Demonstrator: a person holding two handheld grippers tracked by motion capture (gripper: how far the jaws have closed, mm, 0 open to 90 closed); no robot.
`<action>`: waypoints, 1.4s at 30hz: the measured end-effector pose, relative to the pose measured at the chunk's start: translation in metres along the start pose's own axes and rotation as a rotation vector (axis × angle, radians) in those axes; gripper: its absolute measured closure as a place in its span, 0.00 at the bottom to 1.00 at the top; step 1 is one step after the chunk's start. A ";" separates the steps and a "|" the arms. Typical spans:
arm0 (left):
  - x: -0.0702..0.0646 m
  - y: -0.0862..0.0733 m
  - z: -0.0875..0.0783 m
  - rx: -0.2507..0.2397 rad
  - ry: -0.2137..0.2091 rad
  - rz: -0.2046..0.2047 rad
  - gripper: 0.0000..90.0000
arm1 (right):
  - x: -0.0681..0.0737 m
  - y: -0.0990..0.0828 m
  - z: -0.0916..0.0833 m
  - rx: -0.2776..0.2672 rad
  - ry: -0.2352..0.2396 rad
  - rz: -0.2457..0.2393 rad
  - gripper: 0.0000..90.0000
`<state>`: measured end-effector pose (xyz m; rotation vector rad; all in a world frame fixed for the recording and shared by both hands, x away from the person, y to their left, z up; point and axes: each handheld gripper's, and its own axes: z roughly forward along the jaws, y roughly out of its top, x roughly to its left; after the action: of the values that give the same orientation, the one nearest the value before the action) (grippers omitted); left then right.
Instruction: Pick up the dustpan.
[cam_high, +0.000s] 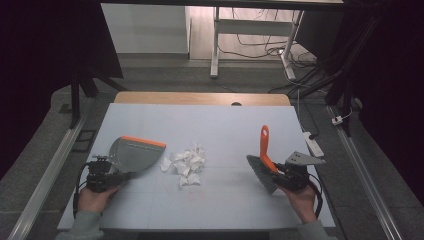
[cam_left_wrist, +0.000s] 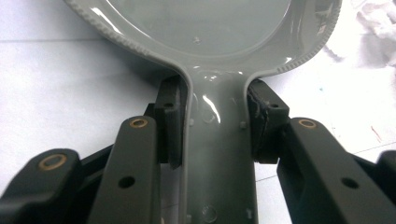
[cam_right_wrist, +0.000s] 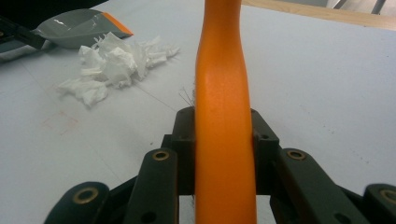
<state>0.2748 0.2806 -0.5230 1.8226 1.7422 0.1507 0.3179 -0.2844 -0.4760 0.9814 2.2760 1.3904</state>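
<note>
A grey dustpan (cam_high: 134, 152) with an orange lip rests on the pale mat at the left. My left gripper (cam_high: 116, 176) is shut on its handle (cam_left_wrist: 217, 140), with a pad pressed on each side. At the right, a brush (cam_high: 264, 145) with an orange handle points away from me, its grey bristles (cam_high: 261, 172) near the hand. My right gripper (cam_high: 280, 172) is shut on that orange handle (cam_right_wrist: 224, 116). A pile of torn white paper scraps (cam_high: 186, 162) lies between the two tools, just right of the dustpan's mouth. The scraps (cam_right_wrist: 109, 65) and dustpan (cam_right_wrist: 74, 28) show far left in the right gripper view.
The pale blue mat (cam_high: 210, 125) covers most of a wooden table whose far edge (cam_high: 200, 97) shows at the back. A white power strip (cam_high: 314, 144) lies off the mat's right edge. Dark curtains and stands flank both sides.
</note>
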 end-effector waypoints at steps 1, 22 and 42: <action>0.000 0.000 0.000 0.000 0.000 0.000 0.69 | 0.000 0.000 0.000 -0.001 0.001 0.000 0.79; 0.012 -0.003 -0.019 -0.105 -0.037 0.088 0.69 | 0.001 -0.001 -0.004 -0.014 -0.008 0.001 0.79; 0.012 -0.003 -0.039 -0.151 -0.112 0.215 0.69 | -0.001 0.000 -0.004 -0.015 -0.015 0.001 0.79</action>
<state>0.2548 0.3056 -0.4969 1.8664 1.4177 0.2550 0.3164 -0.2877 -0.4738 0.9849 2.2515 1.3932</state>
